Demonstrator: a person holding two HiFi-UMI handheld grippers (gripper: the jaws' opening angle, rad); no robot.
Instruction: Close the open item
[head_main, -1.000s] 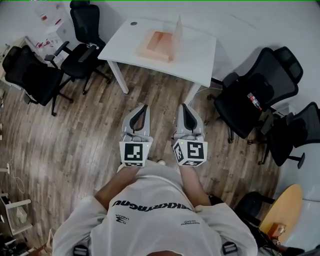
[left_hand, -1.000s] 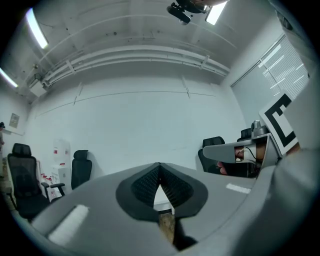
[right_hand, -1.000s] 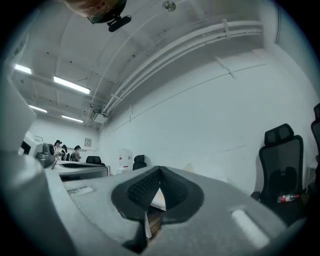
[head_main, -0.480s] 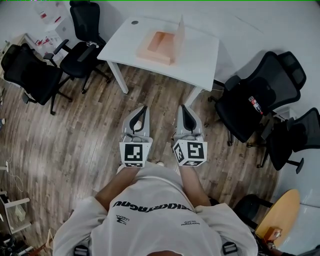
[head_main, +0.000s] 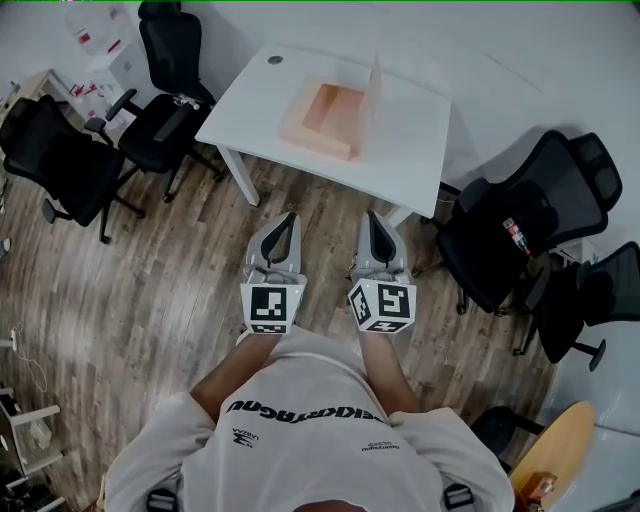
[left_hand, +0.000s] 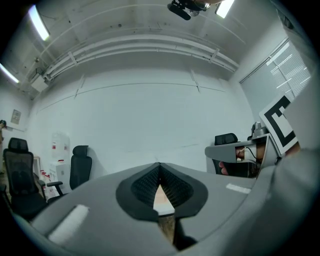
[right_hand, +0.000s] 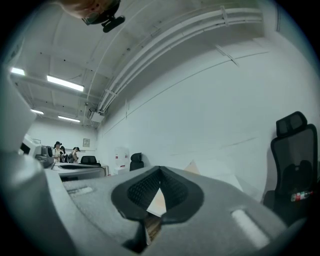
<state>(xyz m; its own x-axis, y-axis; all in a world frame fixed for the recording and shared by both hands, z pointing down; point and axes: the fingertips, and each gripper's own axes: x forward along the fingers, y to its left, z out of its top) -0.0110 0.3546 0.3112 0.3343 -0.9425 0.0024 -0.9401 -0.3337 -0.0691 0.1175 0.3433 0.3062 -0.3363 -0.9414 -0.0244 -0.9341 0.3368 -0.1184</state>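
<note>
Both grippers are held low in front of the person, side by side over the wooden floor (head_main: 150, 290) and well short of the white table (head_main: 405, 165). The left gripper (head_main: 289, 216) has its jaws brought together at the tips with nothing between them; its own view shows only a thin wedge of gap behind the closed tips, with the pale table and floor seen through it. The right gripper (head_main: 372, 216) is the same, jaws meeting at the tip and empty. Each carries a marker cube, the left cube (head_main: 268, 307) and the right cube (head_main: 381, 305), printed with black-and-white square patterns rather than letters. The box (head_main: 330, 115), pale orange inside, sits on the table with its lid (head_main: 377, 82) standing upright at the right edge, so it is open. A small dark round object (head_main: 275, 59) lies near the table's far left corner. Black office chairs (head_main: 60, 150) stand left and right of the table; the chair on the right (head_main: 515, 205) bears a small red-and-white label (head_main: 510, 203), too small to read. The white shirt (head_main: 300, 440) carries a line of bold dark lettering (it runs upside down here and cannot be read reliably).
</note>
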